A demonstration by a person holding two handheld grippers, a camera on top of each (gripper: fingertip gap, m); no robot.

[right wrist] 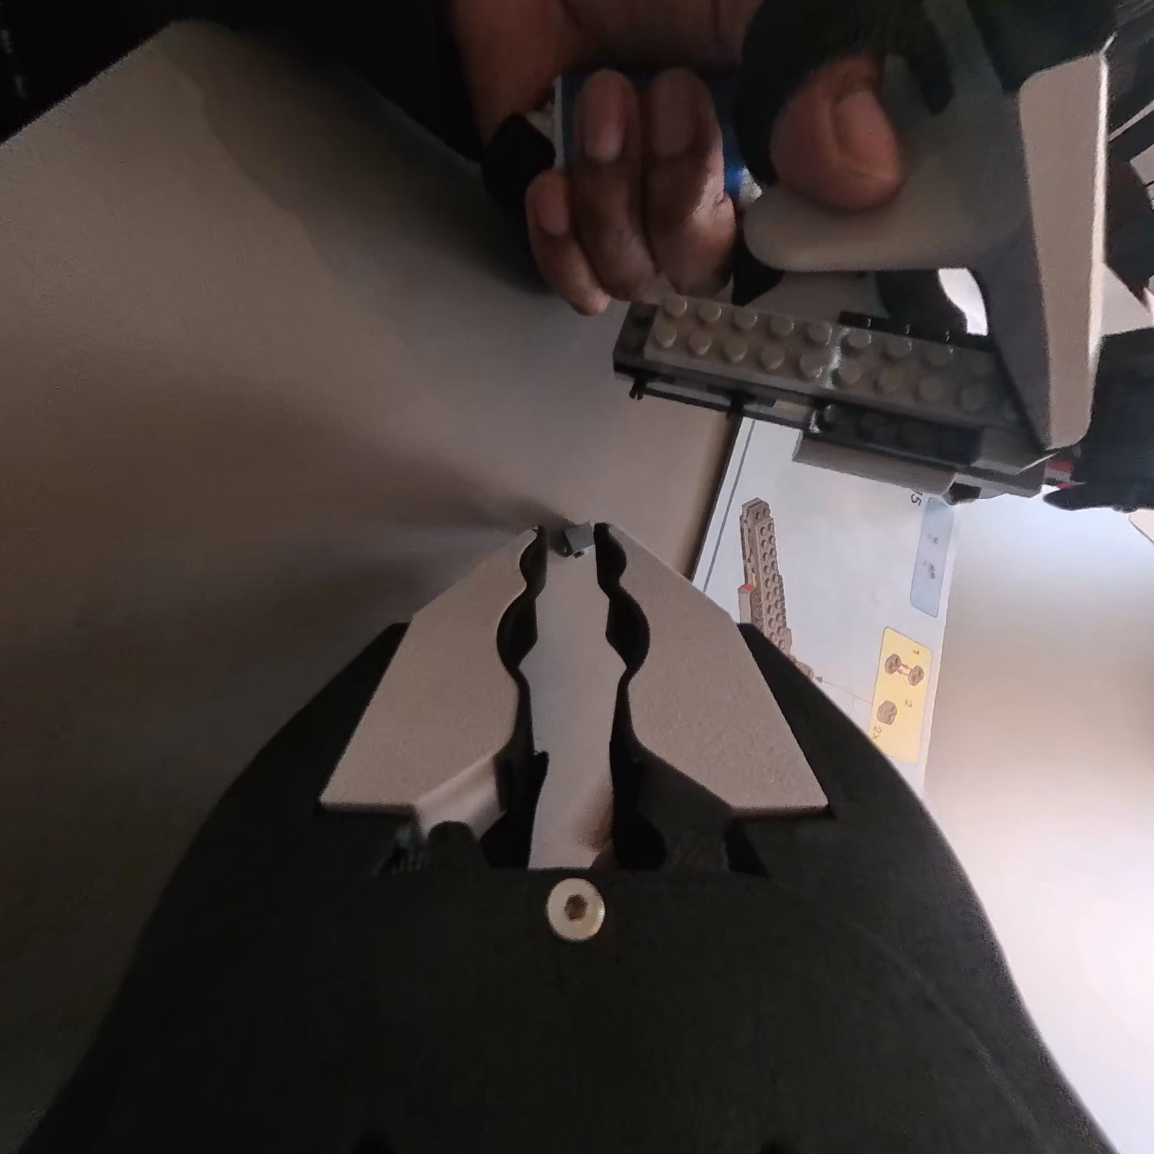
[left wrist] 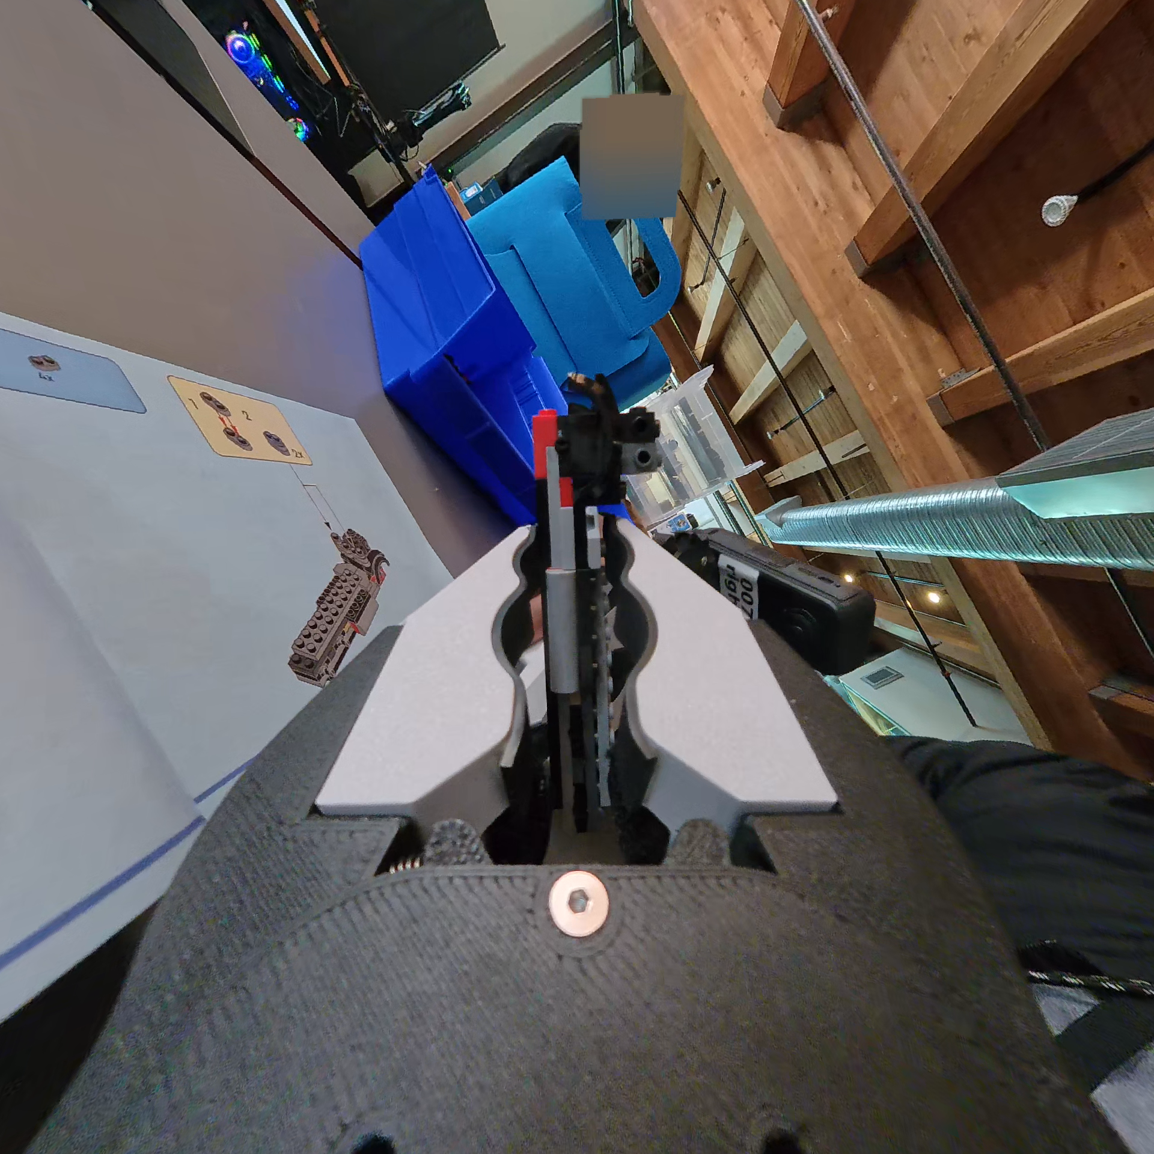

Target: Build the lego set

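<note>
Between our left gripper's (left wrist: 577,531) clenched fingers we hold the lego model (left wrist: 577,599); our right gripper (right wrist: 568,531) pinches a small grey piece (right wrist: 576,536).

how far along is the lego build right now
Partly done: a long grey and black studded lego assembly already exists, clamped in the left hand-held gripper. In hand: the right hand-held gripper has a tiny grey lego piece between its tips. Left: fitting that piece; the open paper instruction booklet shows wheel parts, none visible on the assembly.
</note>
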